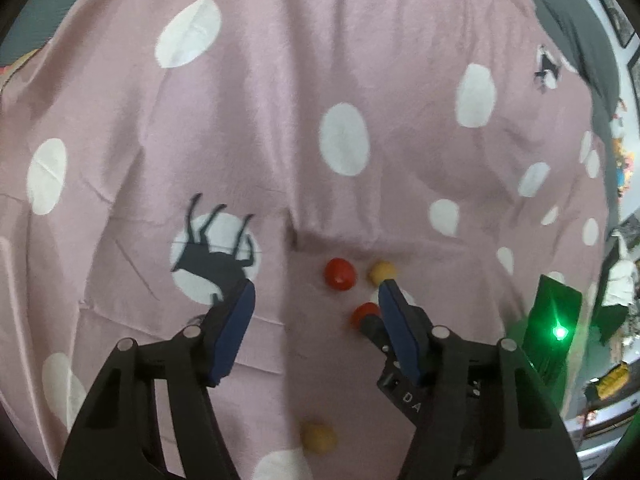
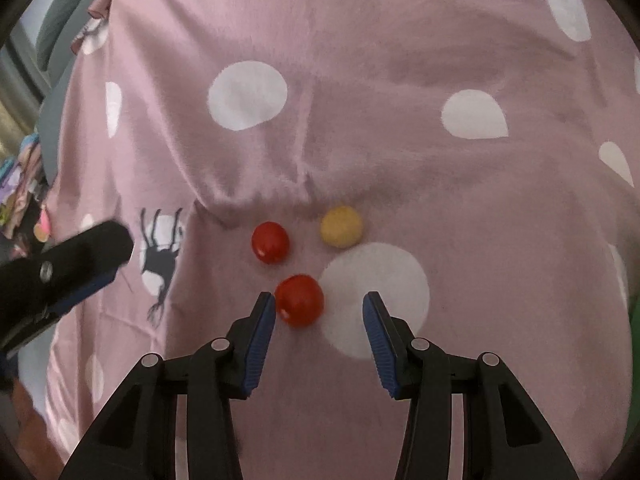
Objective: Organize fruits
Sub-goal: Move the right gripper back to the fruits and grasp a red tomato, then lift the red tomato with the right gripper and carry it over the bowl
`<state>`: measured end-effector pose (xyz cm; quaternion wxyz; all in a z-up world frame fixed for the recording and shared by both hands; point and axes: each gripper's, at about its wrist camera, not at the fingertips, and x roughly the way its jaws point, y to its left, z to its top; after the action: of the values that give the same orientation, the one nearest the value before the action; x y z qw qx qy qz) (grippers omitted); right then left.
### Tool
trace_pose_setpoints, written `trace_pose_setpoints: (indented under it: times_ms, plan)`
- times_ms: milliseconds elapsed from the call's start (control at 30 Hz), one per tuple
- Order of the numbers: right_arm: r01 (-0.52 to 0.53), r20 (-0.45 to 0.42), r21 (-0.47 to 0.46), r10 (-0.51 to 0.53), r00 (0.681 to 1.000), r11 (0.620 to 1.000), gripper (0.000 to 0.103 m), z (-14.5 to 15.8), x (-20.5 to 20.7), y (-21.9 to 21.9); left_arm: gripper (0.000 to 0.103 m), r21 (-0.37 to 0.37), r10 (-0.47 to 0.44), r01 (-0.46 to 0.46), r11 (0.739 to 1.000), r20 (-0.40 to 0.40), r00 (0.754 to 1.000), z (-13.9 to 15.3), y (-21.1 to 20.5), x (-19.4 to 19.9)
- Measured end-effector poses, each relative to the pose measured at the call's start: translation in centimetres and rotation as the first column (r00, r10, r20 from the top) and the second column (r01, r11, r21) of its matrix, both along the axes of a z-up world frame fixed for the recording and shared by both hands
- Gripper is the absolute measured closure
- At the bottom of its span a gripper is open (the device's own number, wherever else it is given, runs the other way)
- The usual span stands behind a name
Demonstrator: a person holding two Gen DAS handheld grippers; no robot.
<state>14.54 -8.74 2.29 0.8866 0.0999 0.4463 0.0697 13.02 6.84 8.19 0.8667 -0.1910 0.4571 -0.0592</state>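
Observation:
Small round fruits lie on a pink polka-dot cloth (image 2: 400,80). In the right wrist view a red fruit (image 2: 299,300) sits just past my right gripper (image 2: 319,308), touching its left finger; the jaws are open. Another red fruit (image 2: 270,242) and a yellow fruit (image 2: 341,226) lie farther ahead. In the left wrist view my left gripper (image 1: 316,300) is open and empty, with a red fruit (image 1: 339,273), a yellow fruit (image 1: 383,271) and a second red fruit (image 1: 363,314) by its right finger. Another yellow fruit (image 1: 318,438) lies below, between the arms.
The cloth (image 1: 280,80) has white dots and a dark deer print (image 1: 212,260). The left gripper shows at the left edge of the right wrist view (image 2: 68,268). A green-lit device (image 1: 556,328) stands at the right. Clutter lies beyond the cloth's edges.

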Motion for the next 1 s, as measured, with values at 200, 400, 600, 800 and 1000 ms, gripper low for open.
trace_pose_setpoints:
  times_ms: [200,400,600,800,1000]
  plan:
    - [-0.024,-0.003,-0.042,0.024,1.000,0.999,0.067,-0.5,0.8,1.5,0.042,-0.013,0.010,-0.010,1.000,-0.006,1.000,-0.3,0.6,0.2]
    - [-0.020,0.006,-0.049,0.020,1.000,0.999,0.073,-0.2,0.5,1.8,0.042,0.011,-0.001,0.001,1.000,0.003,1.000,-0.3,0.1,0.0]
    - [-0.003,0.049,-0.030,0.004,0.999,1.000,0.073,2.0,-3.3,-1.0,0.044,0.004,-0.022,0.022,1.000,-0.003,1.000,-0.5,-0.7,0.2]
    - [0.024,0.069,-0.034,-0.021,0.997,0.999,0.073,2.5,-6.0,-4.4,0.045,0.010,-0.068,0.069,0.998,-0.017,0.998,-0.9,-2.4,0.6]
    - [0.082,0.091,-0.040,-0.078,0.993,0.996,0.073,2.8,-6.4,-6.7,0.052,0.013,-0.072,0.073,0.997,-0.054,0.996,-2.2,-3.3,1.8]
